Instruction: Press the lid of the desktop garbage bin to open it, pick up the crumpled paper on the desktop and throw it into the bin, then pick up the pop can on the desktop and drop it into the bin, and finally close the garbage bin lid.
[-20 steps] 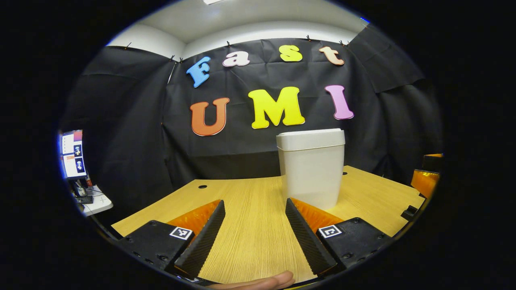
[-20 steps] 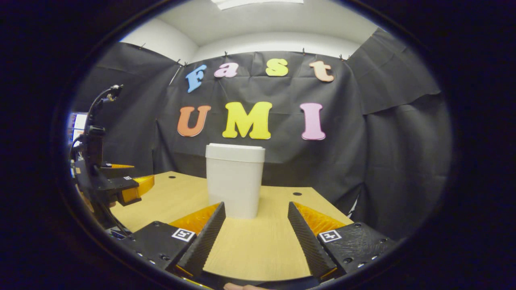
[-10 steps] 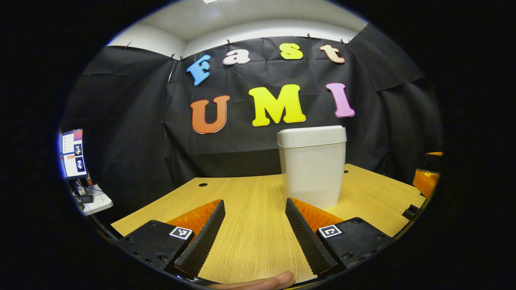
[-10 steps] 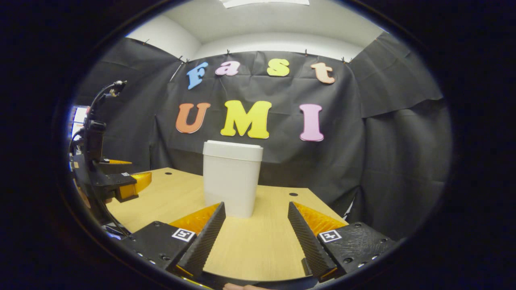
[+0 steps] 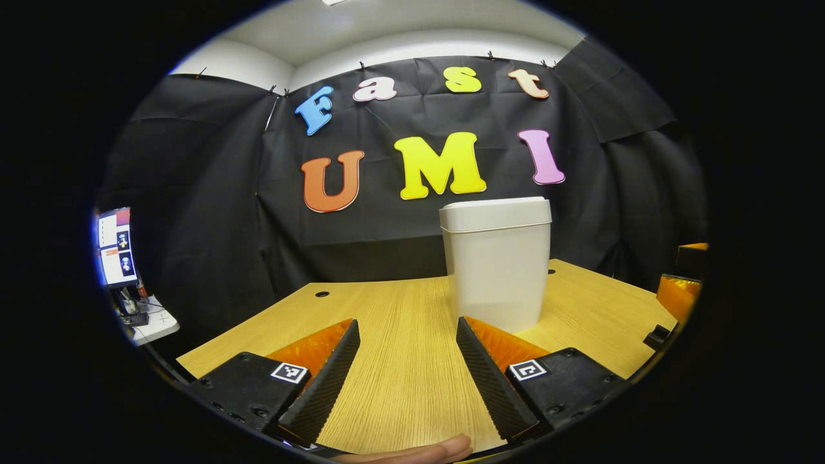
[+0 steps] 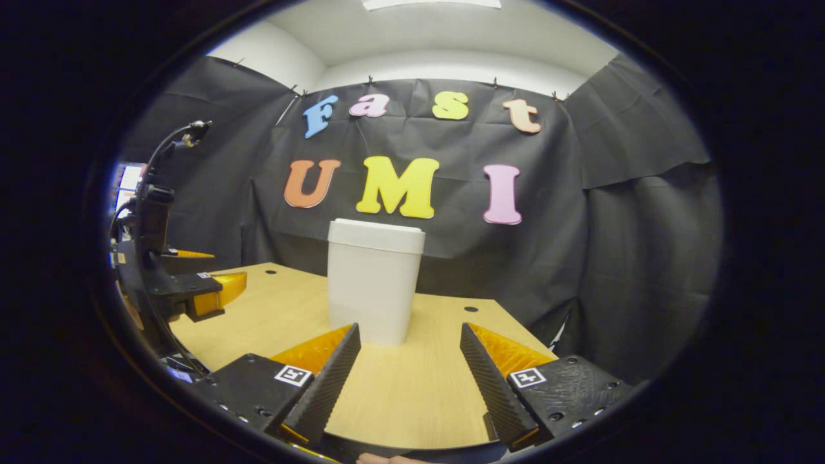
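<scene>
Both claws at rest before the bin. The left claw is spread, nothing between its fingers, and hovers low over the wooden surface. The right claw is likewise spread and holds nothing. The white desktop garbage bin stands upright on the surface with its lid down. In the left gripper view the bin lies ahead and to the right of the claw's axis; in the right gripper view the bin lies ahead and slightly left of it, so the bin stands between the two claws and beyond both. Its long axis is vertical, and the lid sits well above the level of either claw. Which claw is nearer cannot be told with confidence. By judgement, the lid press is not yet done and calls for a rise and a forward reach. A fingertip of the holding hand shows at the lower edge.
</scene>
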### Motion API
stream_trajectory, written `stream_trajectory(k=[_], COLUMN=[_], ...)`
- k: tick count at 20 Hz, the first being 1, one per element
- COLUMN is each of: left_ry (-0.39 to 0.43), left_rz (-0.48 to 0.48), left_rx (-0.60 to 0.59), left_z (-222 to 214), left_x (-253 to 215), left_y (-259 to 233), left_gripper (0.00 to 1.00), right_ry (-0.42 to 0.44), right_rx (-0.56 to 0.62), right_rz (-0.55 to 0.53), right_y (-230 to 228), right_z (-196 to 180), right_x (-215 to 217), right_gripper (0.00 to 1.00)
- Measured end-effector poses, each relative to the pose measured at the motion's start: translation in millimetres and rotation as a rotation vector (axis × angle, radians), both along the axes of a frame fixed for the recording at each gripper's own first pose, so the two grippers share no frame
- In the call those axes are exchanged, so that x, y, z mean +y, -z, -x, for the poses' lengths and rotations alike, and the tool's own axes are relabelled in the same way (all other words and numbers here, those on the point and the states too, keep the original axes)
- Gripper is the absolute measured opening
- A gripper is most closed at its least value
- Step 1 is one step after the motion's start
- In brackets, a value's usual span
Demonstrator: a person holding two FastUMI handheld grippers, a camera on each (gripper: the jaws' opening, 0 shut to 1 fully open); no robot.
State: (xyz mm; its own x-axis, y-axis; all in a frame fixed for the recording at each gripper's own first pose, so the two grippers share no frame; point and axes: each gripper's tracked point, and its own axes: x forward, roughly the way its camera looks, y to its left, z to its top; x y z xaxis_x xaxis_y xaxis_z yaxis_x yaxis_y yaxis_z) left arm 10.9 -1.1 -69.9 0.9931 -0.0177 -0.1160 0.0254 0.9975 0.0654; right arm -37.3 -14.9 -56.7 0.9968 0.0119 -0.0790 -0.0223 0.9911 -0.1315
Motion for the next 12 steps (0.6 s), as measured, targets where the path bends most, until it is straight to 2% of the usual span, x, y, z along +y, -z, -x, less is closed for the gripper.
stream_trajectory(k=[2, 3, 9, 10, 12], left_ry=[0.001, 0.001, 0.008, 0.008, 0.004], left_rz=[-0.001, -0.001, 0.007, 0.007, 0.004], left_rx=[0.001, 0.003, 0.012, 0.012, 0.009], left_z=[-0.7, -1.7, -1.8, -2.3, -1.8], left_x=[-0.3, -0.7, -3.8, -3.8, -4.0], left_y=[1.3, 1.5, 3.8, 4.8, 2.8], left_gripper=[0.97, 0.97, 0.97, 0.98, 0.98], right_ry=[0.002, 0.002, 0.0, -0.002, -0.007], right_rx=[0.003, 0.004, 0.01, 0.006, 0.0], right_rz=[0.002, 0.002, -0.004, 0.002, 0.008], right_y=[1.1, 1.3, 4.1, 3.7, 2.1], right_z=[-0.8, -1.6, -2.8, -2.4, -2.6], right_x=[-0.6, -1.1, 0.9, 1.9, 2.9], right_gripper=[0.98, 0.95, 0.92, 0.98, 0.95])
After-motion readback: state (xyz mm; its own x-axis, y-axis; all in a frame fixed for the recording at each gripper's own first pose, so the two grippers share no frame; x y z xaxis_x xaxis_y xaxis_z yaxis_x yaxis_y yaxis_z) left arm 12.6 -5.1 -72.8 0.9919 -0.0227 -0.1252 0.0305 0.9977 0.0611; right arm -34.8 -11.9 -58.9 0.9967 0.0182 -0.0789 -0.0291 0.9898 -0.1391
